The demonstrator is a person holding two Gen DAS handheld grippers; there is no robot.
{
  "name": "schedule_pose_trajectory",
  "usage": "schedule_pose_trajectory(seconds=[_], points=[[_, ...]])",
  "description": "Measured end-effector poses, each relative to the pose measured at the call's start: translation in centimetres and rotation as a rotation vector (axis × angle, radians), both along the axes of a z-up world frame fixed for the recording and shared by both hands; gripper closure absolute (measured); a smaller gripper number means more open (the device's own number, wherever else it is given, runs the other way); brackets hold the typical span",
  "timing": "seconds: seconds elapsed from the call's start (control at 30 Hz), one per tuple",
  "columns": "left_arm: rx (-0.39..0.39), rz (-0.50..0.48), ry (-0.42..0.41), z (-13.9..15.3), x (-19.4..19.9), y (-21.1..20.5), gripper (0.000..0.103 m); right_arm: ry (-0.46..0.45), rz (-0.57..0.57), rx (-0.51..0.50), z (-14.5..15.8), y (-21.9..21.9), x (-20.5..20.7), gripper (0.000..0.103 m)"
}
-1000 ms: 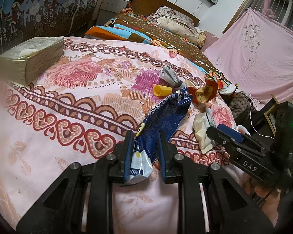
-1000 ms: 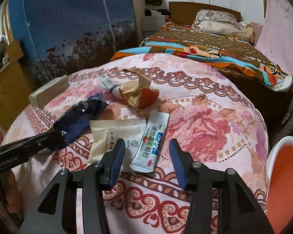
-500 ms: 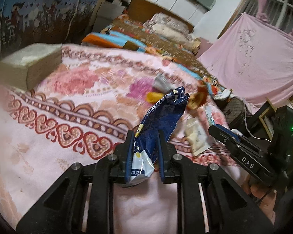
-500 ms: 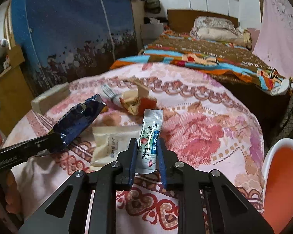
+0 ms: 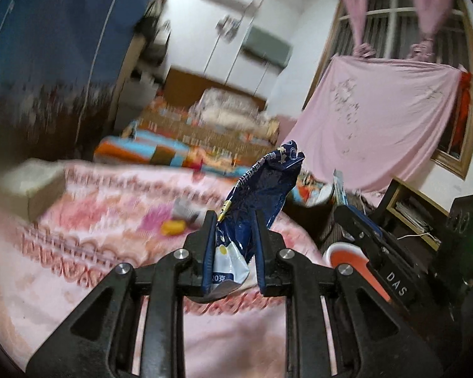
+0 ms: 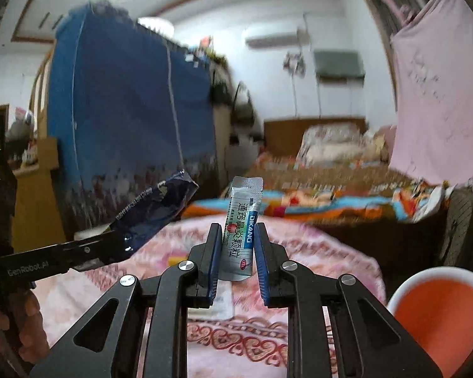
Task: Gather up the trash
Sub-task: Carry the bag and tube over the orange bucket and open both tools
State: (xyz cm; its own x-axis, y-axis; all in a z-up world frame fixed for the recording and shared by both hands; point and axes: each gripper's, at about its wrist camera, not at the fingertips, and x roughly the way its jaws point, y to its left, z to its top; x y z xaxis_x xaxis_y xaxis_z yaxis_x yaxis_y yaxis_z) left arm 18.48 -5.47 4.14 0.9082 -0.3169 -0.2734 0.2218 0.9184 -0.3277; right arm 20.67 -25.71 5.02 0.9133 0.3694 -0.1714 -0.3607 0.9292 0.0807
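Note:
My left gripper (image 5: 233,220) is shut on a dark blue snack bag (image 5: 265,189), which stands upright between its fingers, lifted off the pink floral bed cover (image 5: 94,236). The bag also shows in the right wrist view (image 6: 151,211). My right gripper (image 6: 236,233) is shut on a white medicine sachet (image 6: 241,220) with blue lettering, held upright above the cover (image 6: 315,252). An orange bin with a white rim (image 6: 441,308) sits low at the right, and it also shows in the left wrist view (image 5: 347,256).
A yellow cap (image 5: 173,226) and a grey tube lie blurred on the cover. A cream wrapper (image 6: 220,299) lies under my right gripper. A beige box (image 5: 31,186) sits at the left. A second bed (image 6: 331,182) and pink sheet (image 5: 378,126) stand beyond.
Both grippers have risen and tilted up with their trash lifted off the cover. One second ago the right gripper was open over the sachet; it then shut on it.

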Motion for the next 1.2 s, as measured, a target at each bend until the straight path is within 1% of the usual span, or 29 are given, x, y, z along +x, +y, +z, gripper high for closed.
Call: schedule_pose_trajectory(seconds=[0.13, 0.23, 0.3, 0.47, 0.57, 0.7, 0.87, 1.07, 1.2], points=[[0.032, -0.007, -0.106, 1.5, -0.7, -1.8, 0.097, -0.1, -0.046, 0.017, 0.7, -1.3, -1.5, 0.085], [0.053, -0.024, -0.153, 2.3, -0.8, -2.9, 0.097, -0.176, -0.098, 0.025, 1.4, -2.6, -2.6, 0.085], [0.075, -0.04, -0.185, 2.9, -0.8, -4.1, 0.097, -0.207, -0.128, 0.036, 1.8, -3.6, -3.2, 0.085], [0.124, -0.097, -0.253, 3.8, -0.8, -7.1, 0.097, -0.236, -0.198, 0.068, 2.3, -6.0, -3.9, 0.085], [0.142, -0.137, -0.273, 4.1, -0.7, -8.9, 0.097, -0.242, -0.246, 0.094, 2.4, -7.6, -4.2, 0.085], [0.144, -0.181, -0.269, 4.3, -0.6, -10.5, 0.097, -0.242, -0.313, 0.123, 2.6, -9.7, -4.4, 0.085], [0.152, -0.237, -0.236, 4.4, 0.1, -12.3, 0.096, -0.204, -0.394, 0.164, 2.3, -12.0, -4.3, 0.085], [0.174, -0.313, -0.162, 4.0, 1.3, -14.7, 0.096, -0.143, -0.476, 0.208, 1.6, -14.2, -4.0, 0.084], [0.175, -0.357, -0.091, 3.7, 2.3, -16.5, 0.096, -0.096, -0.514, 0.235, 1.1, -15.2, -3.6, 0.083]])
